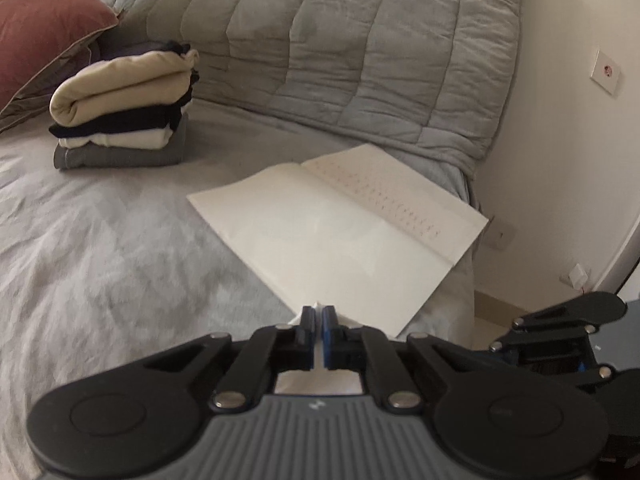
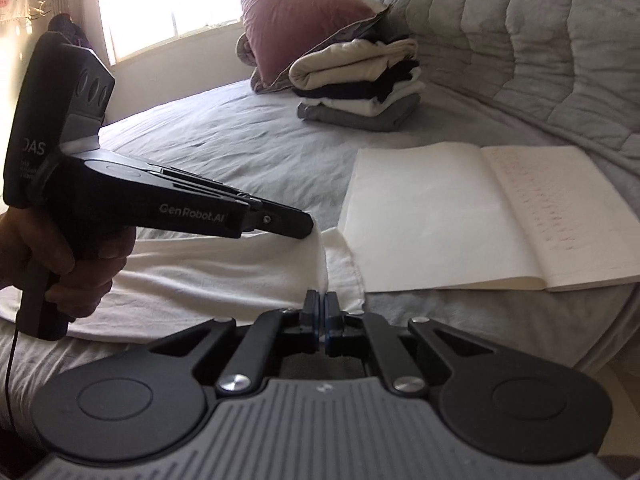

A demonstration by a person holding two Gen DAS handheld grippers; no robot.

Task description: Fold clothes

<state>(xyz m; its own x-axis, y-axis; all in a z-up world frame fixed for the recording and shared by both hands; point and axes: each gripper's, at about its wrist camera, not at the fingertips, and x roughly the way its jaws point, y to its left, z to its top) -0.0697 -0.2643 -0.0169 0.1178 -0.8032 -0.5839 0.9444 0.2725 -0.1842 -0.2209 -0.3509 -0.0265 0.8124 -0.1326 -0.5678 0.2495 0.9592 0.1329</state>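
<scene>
A white garment (image 2: 200,276) lies stretched across the grey bed's near edge. My left gripper (image 1: 318,314) is shut on one of its edges; only a small white tip shows between the pads. In the right wrist view the left gripper (image 2: 309,227) comes in from the left, held by a hand (image 2: 60,264), and pinches the cloth's raised fold. My right gripper (image 2: 322,304) is shut on the same garment just below and in front of it. A stack of folded clothes (image 1: 124,112), also seen from the right as the stack (image 2: 360,88), sits further back.
A large open white book (image 1: 340,232) lies flat beyond the grippers, near the bed's right edge. A pink pillow (image 2: 300,12) and a quilted grey duvet (image 1: 360,40) fill the back. The wall (image 1: 560,120) and the floor are to the right.
</scene>
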